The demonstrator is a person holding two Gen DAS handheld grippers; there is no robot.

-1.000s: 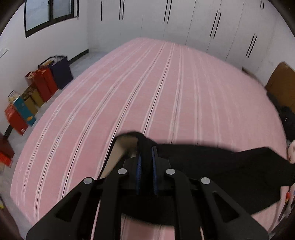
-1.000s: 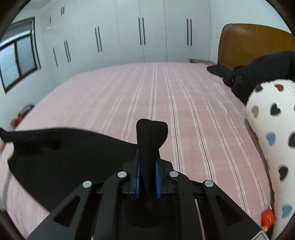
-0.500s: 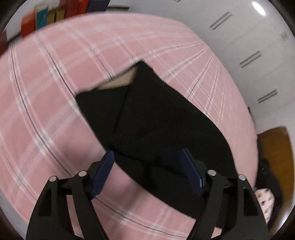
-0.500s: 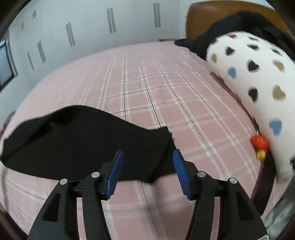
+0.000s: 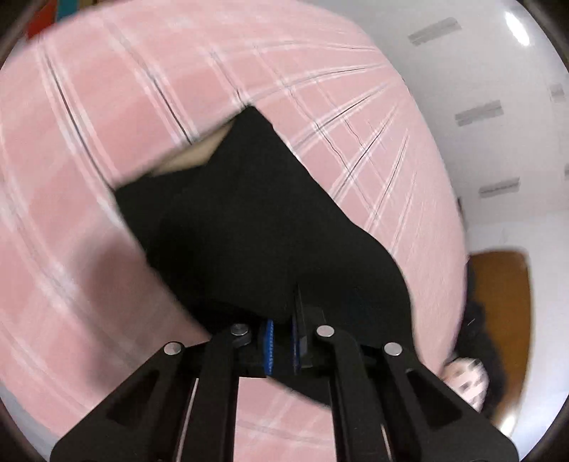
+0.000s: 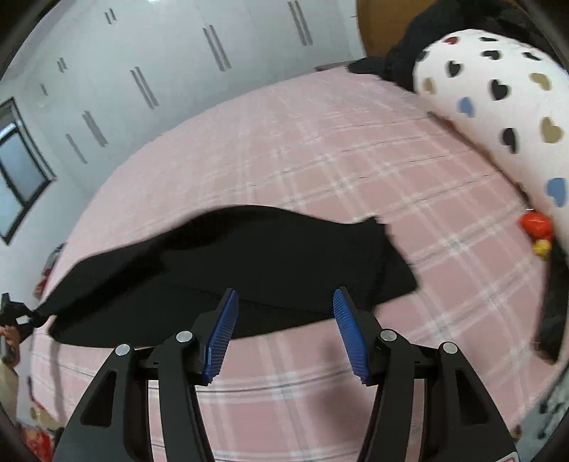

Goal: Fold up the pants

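Note:
Black pants lie spread on the pink plaid bed sheet, with a beige inner patch showing at their far edge. My left gripper is shut on the near edge of the pants, with dark cloth between the blue pads. In the right wrist view the pants stretch across the bed, and the left gripper pinches their far left end. My right gripper hangs open just above the near hem. Nothing is between its blue pads.
A white pillow with heart prints lies along the right of the bed, with a red toy beside it. Dark clothes are heaped against the wooden headboard. White wardrobes line the far wall.
Both grippers let go of the pants, which dropped flat onto the bed. The left gripper then sank and shut again on the near edge. The right stays open and has shifted sideways.

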